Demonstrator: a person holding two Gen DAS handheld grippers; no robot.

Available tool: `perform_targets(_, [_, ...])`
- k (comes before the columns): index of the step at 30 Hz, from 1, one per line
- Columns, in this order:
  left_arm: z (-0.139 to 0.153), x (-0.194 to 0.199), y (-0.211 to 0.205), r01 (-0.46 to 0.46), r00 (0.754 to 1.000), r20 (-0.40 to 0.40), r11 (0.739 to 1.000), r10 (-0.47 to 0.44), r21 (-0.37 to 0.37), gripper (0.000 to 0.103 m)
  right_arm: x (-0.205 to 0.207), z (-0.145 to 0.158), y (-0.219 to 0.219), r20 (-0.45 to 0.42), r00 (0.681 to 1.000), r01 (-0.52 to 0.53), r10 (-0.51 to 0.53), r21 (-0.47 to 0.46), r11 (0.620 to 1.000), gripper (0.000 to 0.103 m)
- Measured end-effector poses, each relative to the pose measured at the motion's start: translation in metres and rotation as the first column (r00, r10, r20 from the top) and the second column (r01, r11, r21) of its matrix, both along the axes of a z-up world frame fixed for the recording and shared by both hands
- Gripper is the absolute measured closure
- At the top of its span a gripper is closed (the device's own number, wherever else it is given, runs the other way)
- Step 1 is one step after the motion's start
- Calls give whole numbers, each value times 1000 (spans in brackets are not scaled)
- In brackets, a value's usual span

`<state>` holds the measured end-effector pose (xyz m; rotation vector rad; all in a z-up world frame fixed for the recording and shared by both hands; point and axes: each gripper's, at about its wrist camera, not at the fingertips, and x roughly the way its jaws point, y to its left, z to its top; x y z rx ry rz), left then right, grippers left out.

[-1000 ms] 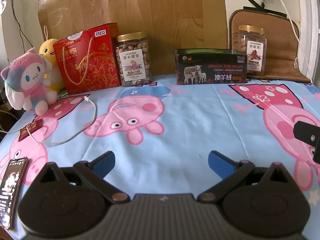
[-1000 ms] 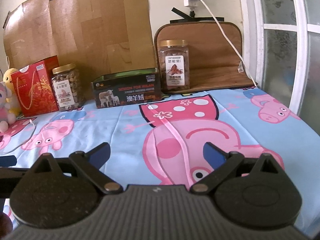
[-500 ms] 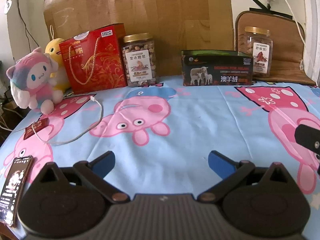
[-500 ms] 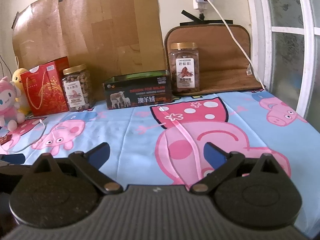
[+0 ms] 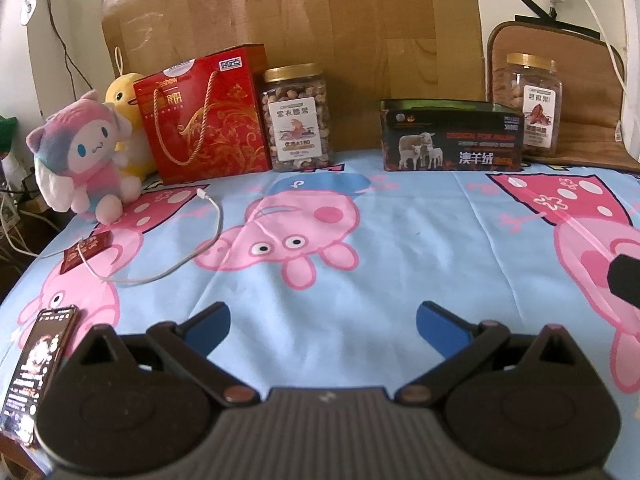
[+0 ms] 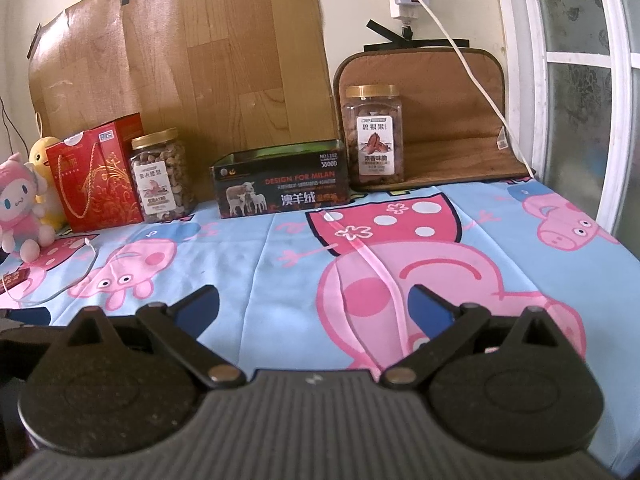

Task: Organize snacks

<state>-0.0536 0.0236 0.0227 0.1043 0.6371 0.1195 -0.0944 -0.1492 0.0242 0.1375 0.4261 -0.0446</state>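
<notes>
We hold both jaws spread wide and empty above the cartoon-print bedsheet [image 5: 420,216], since nothing has been picked yet. Well ahead of the left gripper [image 5: 322,322], along the back wall, stand the red gift bag [image 5: 208,124] and the nut jar [image 5: 296,118] just beside it. Ahead of the right gripper [image 6: 314,312] sits the dark tin box [image 6: 282,190], open-topped, likely the place for snacks, with the second jar [image 6: 374,136] behind its right end. The phone [image 5: 38,364] lies left of our left jaws.
</notes>
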Motion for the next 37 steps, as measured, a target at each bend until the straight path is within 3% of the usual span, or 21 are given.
perform_targets(16, [-1, -1, -3, 5, 1000, -6, 999, -5, 36, 0, -1, -2, 1, -1, 1000, -1, 1, 6, 1000, 1])
perform_targets(28, [-4, 0, -2, 38, 998, -44, 999, -37, 8, 0, -1, -2, 0, -5, 1000, -6, 6, 8, 1000, 1])
perform_targets(37, [-1, -1, -3, 118, 993, -13, 991, -119, -57, 0, 0, -2, 0, -2, 1000, -9, 9, -1, 1000, 0])
